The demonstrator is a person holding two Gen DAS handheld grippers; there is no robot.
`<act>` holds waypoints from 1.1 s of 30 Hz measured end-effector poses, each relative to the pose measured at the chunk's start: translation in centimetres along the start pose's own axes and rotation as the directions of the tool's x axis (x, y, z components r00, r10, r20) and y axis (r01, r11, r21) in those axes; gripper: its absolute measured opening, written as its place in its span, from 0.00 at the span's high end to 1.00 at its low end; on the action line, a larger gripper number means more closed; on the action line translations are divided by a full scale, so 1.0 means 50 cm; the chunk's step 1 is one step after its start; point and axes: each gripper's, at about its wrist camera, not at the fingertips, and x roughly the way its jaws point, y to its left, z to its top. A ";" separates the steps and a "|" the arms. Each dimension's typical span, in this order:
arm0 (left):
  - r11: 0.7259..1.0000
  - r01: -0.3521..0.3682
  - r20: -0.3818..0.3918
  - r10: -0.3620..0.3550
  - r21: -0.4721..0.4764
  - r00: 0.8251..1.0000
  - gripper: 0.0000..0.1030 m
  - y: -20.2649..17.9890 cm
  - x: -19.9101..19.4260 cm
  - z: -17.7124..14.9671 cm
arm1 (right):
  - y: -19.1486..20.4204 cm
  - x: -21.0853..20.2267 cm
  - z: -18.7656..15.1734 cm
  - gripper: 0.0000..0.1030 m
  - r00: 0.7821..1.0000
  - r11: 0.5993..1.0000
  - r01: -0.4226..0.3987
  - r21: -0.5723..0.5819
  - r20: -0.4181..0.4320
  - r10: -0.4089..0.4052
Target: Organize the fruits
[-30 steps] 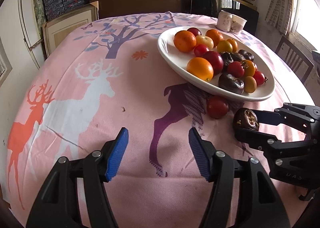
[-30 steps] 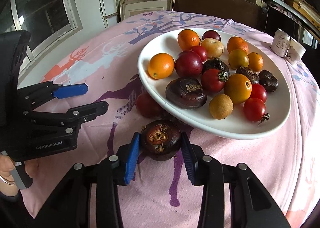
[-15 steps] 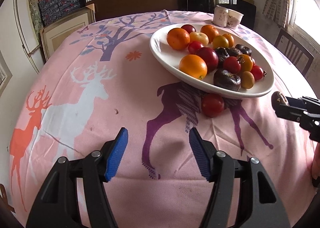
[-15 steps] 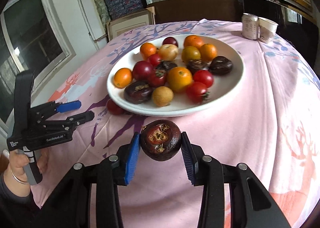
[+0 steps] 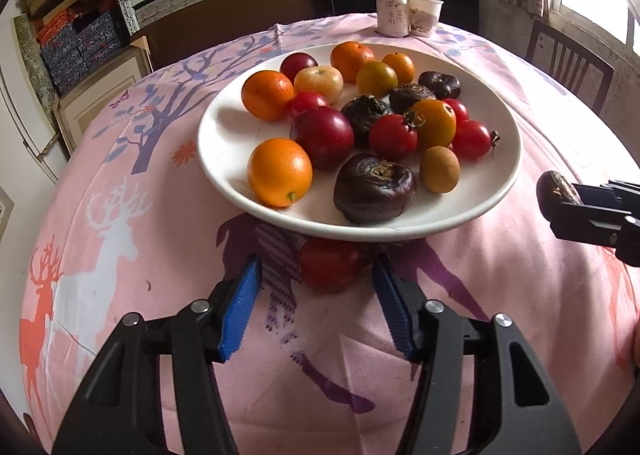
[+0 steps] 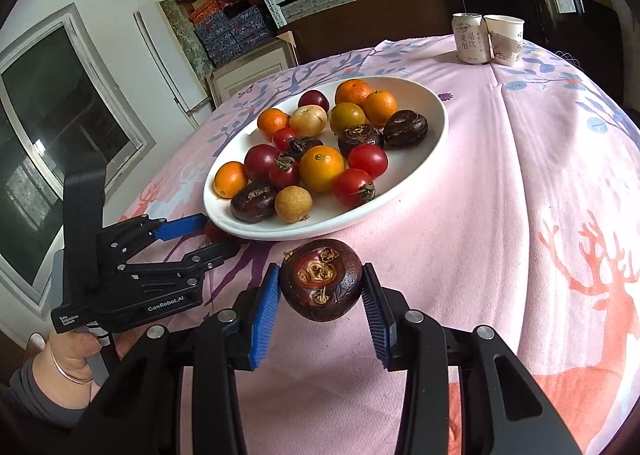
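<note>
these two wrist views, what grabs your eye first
A white plate piled with orange, red and dark fruit sits mid-table on the pink deer tablecloth. The right gripper clamps a dark purple fruit, while the left gripper closes around a red fruit by the plate's near rim.

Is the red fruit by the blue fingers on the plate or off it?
Off it. The red fruit lies on the pink tablecloth, tucked under the white plate's near rim.
</note>
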 end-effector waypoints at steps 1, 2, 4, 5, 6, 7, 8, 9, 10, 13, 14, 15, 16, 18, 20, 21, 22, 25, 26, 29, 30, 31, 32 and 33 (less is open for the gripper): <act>1.000 0.009 0.001 -0.009 -0.004 1.000 0.51 0.002 0.000 0.000 | 0.000 0.000 0.000 0.60 1.000 1.000 -0.005 0.001 0.000 0.005; 1.000 0.023 0.000 -0.023 -0.010 1.000 0.55 0.005 0.002 0.002 | 0.000 0.000 0.000 0.60 1.000 1.000 -0.008 0.000 -0.001 0.008; 0.998 0.064 0.000 -0.064 -0.018 0.998 0.70 0.008 0.004 0.004 | 0.003 0.001 0.000 0.60 1.000 1.000 -0.011 -0.003 -0.004 0.011; 0.998 0.066 0.001 -0.066 -0.019 0.998 0.70 0.007 0.005 0.003 | 0.003 0.000 -0.001 0.60 1.000 1.000 -0.011 -0.003 -0.004 0.011; 0.998 0.063 0.003 -0.063 -0.017 0.998 0.70 0.005 0.004 0.003 | 0.004 0.000 -0.001 0.60 1.000 1.000 -0.010 -0.003 -0.002 0.010; 0.998 0.064 0.003 -0.064 -0.016 0.998 0.70 0.005 0.004 0.002 | 0.003 -0.001 0.000 0.60 1.000 1.000 -0.012 -0.002 0.002 0.012; 0.998 0.067 0.003 -0.067 -0.018 0.998 0.70 0.006 0.004 0.002 | 0.002 -0.001 0.000 0.60 1.000 1.000 -0.013 -0.001 0.005 0.013; 0.997 0.073 0.003 -0.073 -0.022 0.997 0.70 0.007 0.002 0.000 | 0.002 -0.002 0.000 0.60 1.000 1.000 -0.013 0.001 0.007 0.013; 0.996 0.081 0.006 -0.081 -0.025 0.997 0.70 0.008 -0.004 -0.002 | 0.001 -0.002 0.000 0.60 1.000 1.000 -0.013 0.001 0.009 0.013; 0.995 0.098 0.020 -0.097 -0.023 0.995 0.70 0.008 -0.028 -0.018 | 0.002 -0.008 -0.001 0.60 1.000 1.000 -0.020 -0.004 0.018 0.020; 0.994 0.104 0.027 -0.103 -0.024 0.994 0.70 0.008 -0.038 -0.024 | 0.004 -0.010 -0.002 0.60 1.000 1.000 -0.023 -0.010 0.020 0.023; 0.993 0.114 0.034 -0.113 -0.028 0.993 0.70 0.010 -0.048 -0.030 | 0.007 -0.013 -0.003 0.60 0.999 0.999 -0.027 -0.017 0.022 0.027; 0.992 0.125 0.044 -0.123 -0.037 0.991 0.70 0.013 -0.060 -0.035 | 0.010 -0.017 -0.004 0.60 0.999 0.999 -0.031 -0.025 0.025 0.032; 0.989 0.139 0.066 -0.136 -0.048 0.989 0.71 0.020 -0.084 -0.041 | 0.016 -0.025 -0.005 0.60 0.999 0.998 -0.037 -0.040 0.024 0.038; 0.987 0.149 0.090 -0.144 -0.052 0.985 0.71 0.026 -0.105 -0.033 | 0.018 -0.030 0.005 0.60 0.999 0.998 -0.049 -0.043 0.017 0.050; 0.986 0.157 0.102 -0.151 -0.053 0.983 0.71 0.029 -0.113 -0.022 | 0.020 -0.032 0.017 0.60 0.999 0.998 -0.041 -0.046 0.020 0.042; 0.987 0.154 0.114 -0.147 -0.052 0.983 0.71 0.031 -0.119 -0.007 | 0.022 -0.034 0.032 0.60 0.999 0.998 -0.026 -0.048 0.028 0.027; 0.986 0.160 0.133 -0.151 -0.054 0.980 0.70 0.032 -0.115 0.054 | 0.031 -0.032 0.103 0.60 0.999 0.999 -0.017 -0.051 0.046 0.020; 0.986 0.155 0.137 -0.146 -0.055 0.980 0.70 0.030 -0.107 0.074 | 0.035 -0.027 0.126 0.60 0.999 0.999 -0.006 -0.053 0.052 0.008; 0.988 0.130 0.123 -0.120 -0.078 0.985 0.70 0.033 -0.063 0.135 | 0.039 0.011 0.196 0.60 0.999 0.999 0.009 -0.038 0.040 -0.007; 0.988 0.124 0.115 -0.113 -0.089 0.987 0.70 0.037 -0.047 0.151 | 0.040 0.030 0.217 0.60 1.000 0.999 0.014 -0.032 0.026 -0.014; 0.989 0.109 0.104 -0.098 -0.102 0.990 0.70 0.042 -0.030 0.166 | 0.038 0.047 0.235 0.59 1.000 1.000 0.015 -0.022 0.015 -0.015; 0.989 0.094 0.095 -0.084 -0.113 0.992 0.70 0.047 -0.017 0.176 | 0.036 0.064 0.249 0.59 1.000 1.000 0.015 -0.009 0.004 -0.015; 0.989 0.087 0.083 -0.078 -0.121 0.994 0.58 0.052 -0.006 0.187 | 0.035 0.077 0.259 0.58 1.000 1.000 0.019 0.000 -0.005 -0.019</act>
